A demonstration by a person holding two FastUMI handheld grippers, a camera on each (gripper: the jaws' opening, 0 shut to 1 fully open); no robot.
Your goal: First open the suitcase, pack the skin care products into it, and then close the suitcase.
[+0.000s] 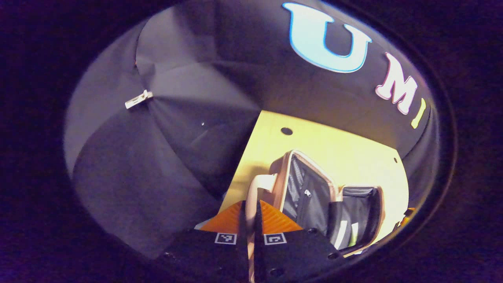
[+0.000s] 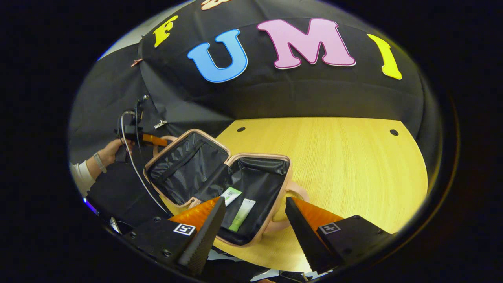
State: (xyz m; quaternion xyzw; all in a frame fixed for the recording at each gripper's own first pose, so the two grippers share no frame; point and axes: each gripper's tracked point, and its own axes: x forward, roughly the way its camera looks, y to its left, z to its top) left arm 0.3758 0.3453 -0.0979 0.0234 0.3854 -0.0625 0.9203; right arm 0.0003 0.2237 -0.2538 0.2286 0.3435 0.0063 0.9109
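Suitcase lies open on the surface w/ two tubes inside; my left claw is clamped on the lid handle, right claw apart above, so I swing the lid over slowly, keeping right clear.

Suitcase lower corner cut off by the left gripper view's edge, its handle partly behind the tongs

A pale wood-grain bench with a smooth, matt top is seen. The suitcase is given a smooth pink plastic-looking shell and crinkled, faintly shiny black cloth lining. Two smooth tubes are laid inside.
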